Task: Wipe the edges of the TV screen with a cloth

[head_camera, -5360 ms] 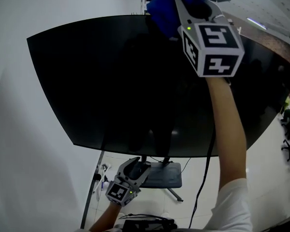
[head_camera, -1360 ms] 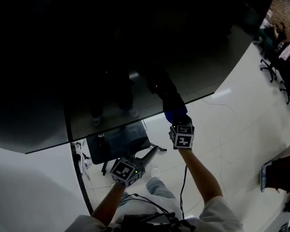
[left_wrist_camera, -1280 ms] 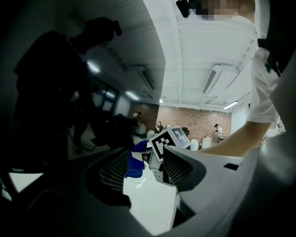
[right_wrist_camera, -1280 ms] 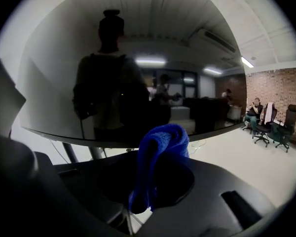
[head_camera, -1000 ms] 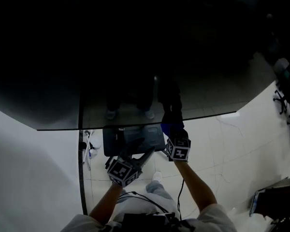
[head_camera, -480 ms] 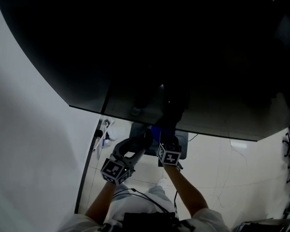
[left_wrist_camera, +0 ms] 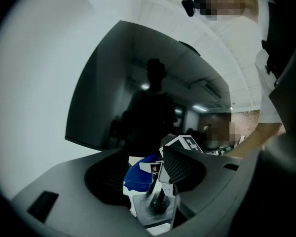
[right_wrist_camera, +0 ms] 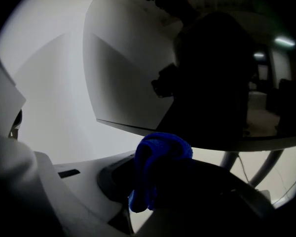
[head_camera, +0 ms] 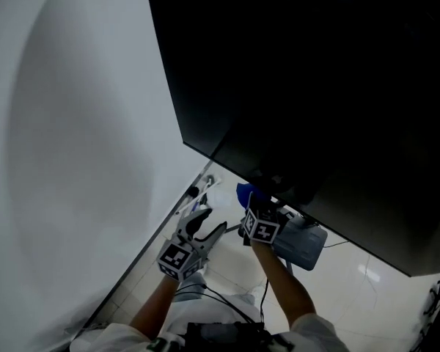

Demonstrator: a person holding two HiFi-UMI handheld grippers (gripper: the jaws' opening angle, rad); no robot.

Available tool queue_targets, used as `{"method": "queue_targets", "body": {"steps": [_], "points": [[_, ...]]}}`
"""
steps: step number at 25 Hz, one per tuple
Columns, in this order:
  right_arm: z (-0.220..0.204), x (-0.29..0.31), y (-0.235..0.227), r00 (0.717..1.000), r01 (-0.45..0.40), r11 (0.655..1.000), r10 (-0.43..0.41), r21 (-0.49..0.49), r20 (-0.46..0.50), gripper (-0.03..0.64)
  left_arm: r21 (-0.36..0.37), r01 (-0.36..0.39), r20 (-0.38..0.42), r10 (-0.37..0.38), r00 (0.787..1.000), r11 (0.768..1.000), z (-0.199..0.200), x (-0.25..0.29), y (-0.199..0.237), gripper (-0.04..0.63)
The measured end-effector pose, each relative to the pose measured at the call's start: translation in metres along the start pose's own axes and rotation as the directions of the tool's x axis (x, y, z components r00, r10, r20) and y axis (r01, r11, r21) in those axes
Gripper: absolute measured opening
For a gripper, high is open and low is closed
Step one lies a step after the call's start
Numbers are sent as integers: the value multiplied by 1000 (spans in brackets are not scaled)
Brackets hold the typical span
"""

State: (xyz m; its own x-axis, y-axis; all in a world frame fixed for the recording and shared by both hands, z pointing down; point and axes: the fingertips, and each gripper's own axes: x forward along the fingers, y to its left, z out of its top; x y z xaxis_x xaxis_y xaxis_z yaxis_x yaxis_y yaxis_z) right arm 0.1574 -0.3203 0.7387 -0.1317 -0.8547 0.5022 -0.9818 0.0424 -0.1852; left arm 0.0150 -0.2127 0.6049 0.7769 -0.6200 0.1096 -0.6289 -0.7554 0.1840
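Cloth, bunched and blue, sits just under the bottom edge of the TV screen near its left corner in the head view, while the left gripper view shows the left gripper spread wide on nothing, idle, and the right gripper view shows the right gripper clamped on it, ready to rub that edge.
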Motion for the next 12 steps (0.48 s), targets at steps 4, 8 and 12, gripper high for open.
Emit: {"method": "queue_targets", "body": {"steps": [4,8,12], "points": [[14,52,78,995,-97,994,96,-55,-9,69,-9,-106,15,106,994,994,5,-39,55,204],[37,93,165,976,-216,969,219,-120,12,69,13,-195,47,194,980,981,24,-74,100,204],[54,131,220,966,-257,957,260,-134,7,71,20,-257,73,255,964,966,33,-103,133,204]]}}
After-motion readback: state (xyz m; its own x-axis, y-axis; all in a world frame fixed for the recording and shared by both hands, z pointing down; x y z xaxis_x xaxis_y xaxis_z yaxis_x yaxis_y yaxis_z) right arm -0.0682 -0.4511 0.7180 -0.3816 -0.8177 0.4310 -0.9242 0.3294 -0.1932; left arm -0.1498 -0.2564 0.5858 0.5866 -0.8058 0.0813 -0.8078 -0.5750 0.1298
